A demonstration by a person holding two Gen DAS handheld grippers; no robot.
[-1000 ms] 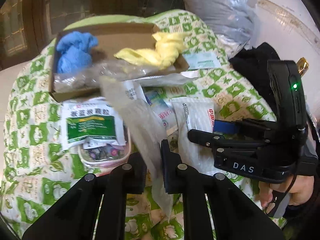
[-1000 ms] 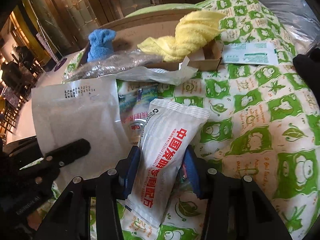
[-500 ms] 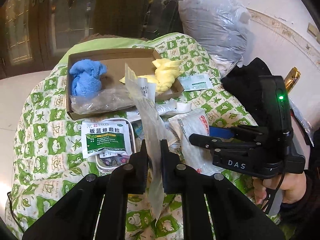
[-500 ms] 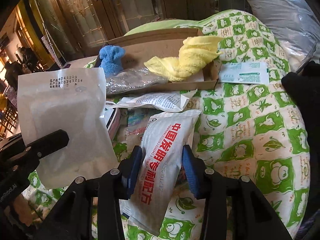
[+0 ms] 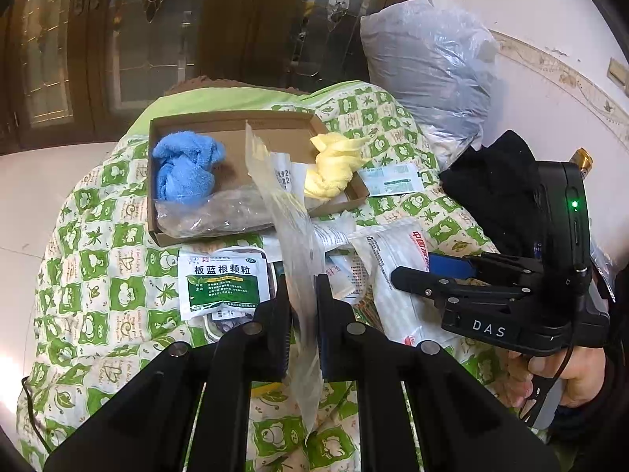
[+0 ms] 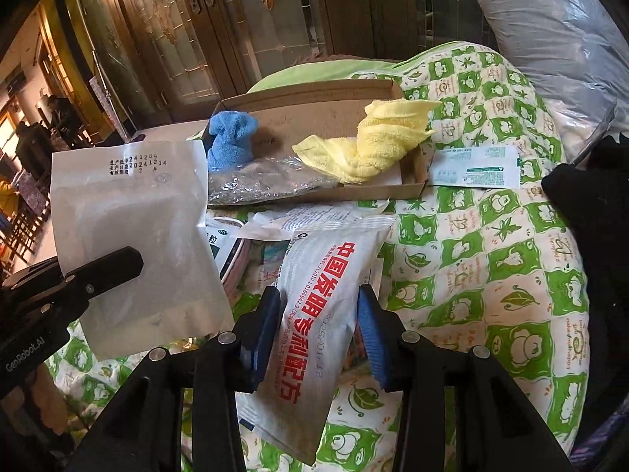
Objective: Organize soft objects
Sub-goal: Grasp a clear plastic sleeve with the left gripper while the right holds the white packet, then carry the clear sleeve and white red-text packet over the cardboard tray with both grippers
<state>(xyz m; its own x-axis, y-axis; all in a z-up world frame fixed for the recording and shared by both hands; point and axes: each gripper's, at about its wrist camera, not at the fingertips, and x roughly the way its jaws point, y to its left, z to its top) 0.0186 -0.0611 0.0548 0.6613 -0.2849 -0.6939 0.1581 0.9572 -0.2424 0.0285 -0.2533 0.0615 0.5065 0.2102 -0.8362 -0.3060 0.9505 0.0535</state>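
Note:
My left gripper [image 5: 302, 295] is shut on a translucent white pouch [image 5: 291, 236] and holds it upright above the green-and-white quilt [image 5: 98, 275]; the pouch also shows flat-on in the right wrist view [image 6: 133, 244]. My right gripper [image 6: 319, 306] is shut on a white sachet with red lettering [image 6: 314, 314], also seen in the left wrist view [image 5: 397, 271]. Behind stands a shallow cardboard box [image 5: 236, 122] with a blue towel [image 5: 184, 169], a yellow towel [image 5: 334, 165] and a clear bag [image 5: 220, 216].
A green-labelled sachet [image 5: 222, 279] lies over a small pink-rimmed tub [image 5: 220, 324]. More packets [image 5: 338, 236] lie between the grippers. A flat green-and-white packet [image 5: 393, 181] lies right of the box. A black cloth [image 5: 491, 188] and a grey plastic bag [image 5: 428, 59] sit at the right.
Both grippers have risen and drawn back from the pile, each lifting its packet. The left pouch now hangs higher, edge-on before the box.

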